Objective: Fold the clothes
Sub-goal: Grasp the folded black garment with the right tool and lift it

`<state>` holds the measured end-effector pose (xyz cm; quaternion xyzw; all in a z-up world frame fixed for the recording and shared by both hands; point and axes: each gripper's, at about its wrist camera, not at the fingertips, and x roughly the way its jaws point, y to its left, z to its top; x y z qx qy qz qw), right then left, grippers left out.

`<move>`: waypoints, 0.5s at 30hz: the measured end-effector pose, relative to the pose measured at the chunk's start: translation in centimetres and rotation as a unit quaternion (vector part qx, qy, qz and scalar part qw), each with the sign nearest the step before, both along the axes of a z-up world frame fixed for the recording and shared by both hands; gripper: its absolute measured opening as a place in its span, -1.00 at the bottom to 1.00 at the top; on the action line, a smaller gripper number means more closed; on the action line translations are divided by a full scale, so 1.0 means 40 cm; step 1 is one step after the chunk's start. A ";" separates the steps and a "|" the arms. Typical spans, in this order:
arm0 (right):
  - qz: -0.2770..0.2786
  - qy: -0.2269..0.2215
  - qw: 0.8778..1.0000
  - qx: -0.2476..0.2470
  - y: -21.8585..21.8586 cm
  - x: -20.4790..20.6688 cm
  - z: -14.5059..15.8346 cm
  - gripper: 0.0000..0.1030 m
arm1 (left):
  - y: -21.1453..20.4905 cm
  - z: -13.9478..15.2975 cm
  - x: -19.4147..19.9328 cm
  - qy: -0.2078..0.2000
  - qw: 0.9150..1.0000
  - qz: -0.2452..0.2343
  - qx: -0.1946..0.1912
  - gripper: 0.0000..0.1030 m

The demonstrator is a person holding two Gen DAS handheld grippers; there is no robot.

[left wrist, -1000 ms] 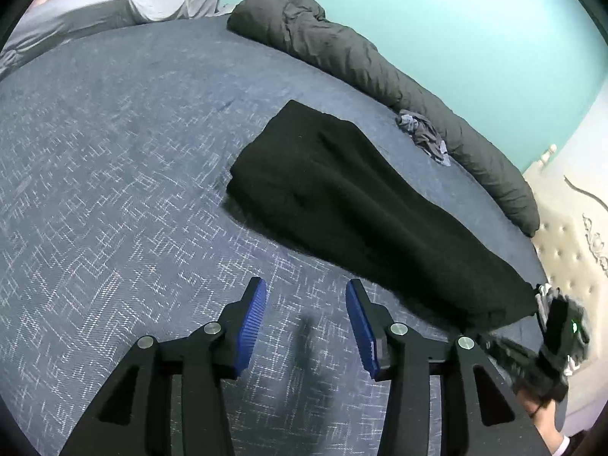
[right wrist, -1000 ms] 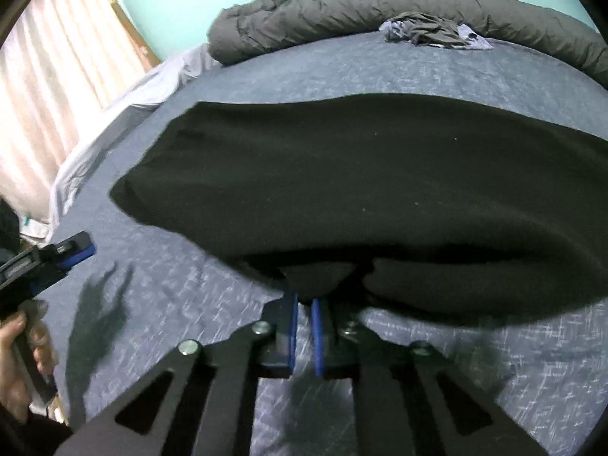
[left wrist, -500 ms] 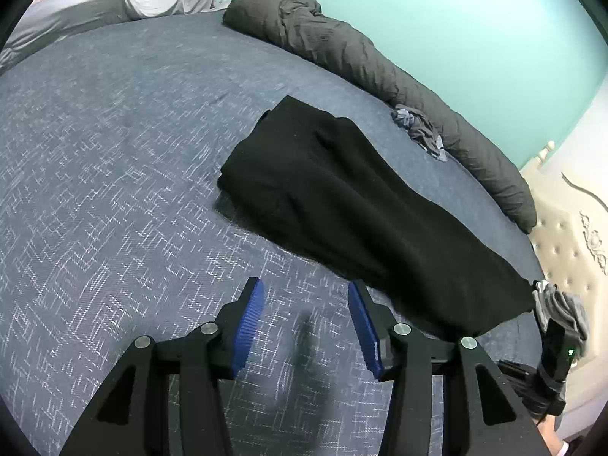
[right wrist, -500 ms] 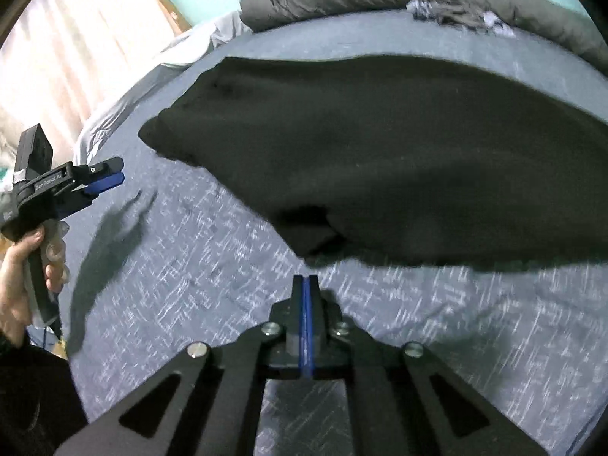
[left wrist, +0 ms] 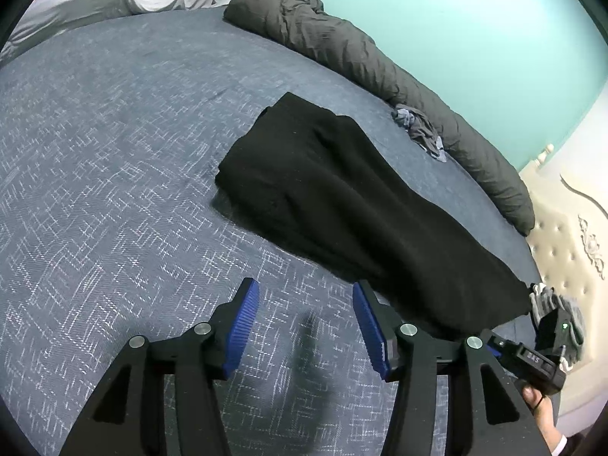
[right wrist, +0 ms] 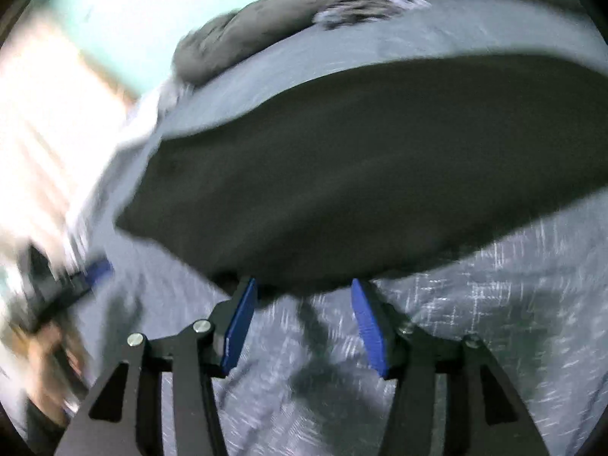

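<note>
The black garment (left wrist: 353, 205) lies flat on the blue patterned bed (left wrist: 114, 190), folded into a long strip; its long axis runs from ahead of the left hand-held gripper (left wrist: 306, 326) away to that gripper's right, the near end reaching the right hand-held gripper (right wrist: 302, 326); in the blurred right wrist view the strip's edge sits just beyond the fingertips, running crosswise, so the right hand looks the nearer one; the right jaws are opening, with only bedcover between the pads; the left jaws are likewise opening over bare bedcover, the cloth just off to their right; beyond the garment a rolled grey duvet (left wrist: 380, 64) lines the far edge, a small crumpled grey cloth (left wrist: 421, 133) resting against it.
</note>
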<state>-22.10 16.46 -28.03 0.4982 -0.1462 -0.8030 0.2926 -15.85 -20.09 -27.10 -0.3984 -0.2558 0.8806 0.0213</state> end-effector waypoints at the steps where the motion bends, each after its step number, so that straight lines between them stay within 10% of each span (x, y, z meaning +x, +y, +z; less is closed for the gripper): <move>1: -0.006 -0.009 1.000 -0.008 0.004 -0.009 -0.007 0.03 | 0.001 0.001 0.000 0.000 1.000 0.000 0.000 0.08; 3: -0.013 -0.026 0.999 -0.023 0.007 -0.024 -0.021 0.00 | 0.002 0.001 0.000 -0.001 1.000 0.000 0.000 0.09; 9: -0.053 -0.043 0.993 -0.097 0.051 -0.061 -0.023 -0.91 | -0.002 -0.003 -0.001 -0.003 1.000 0.000 0.000 0.10; 15: -0.071 -0.012 0.993 -0.096 0.092 -0.093 0.042 -0.93 | 0.000 -0.002 -0.001 -0.002 1.000 -0.001 0.000 0.10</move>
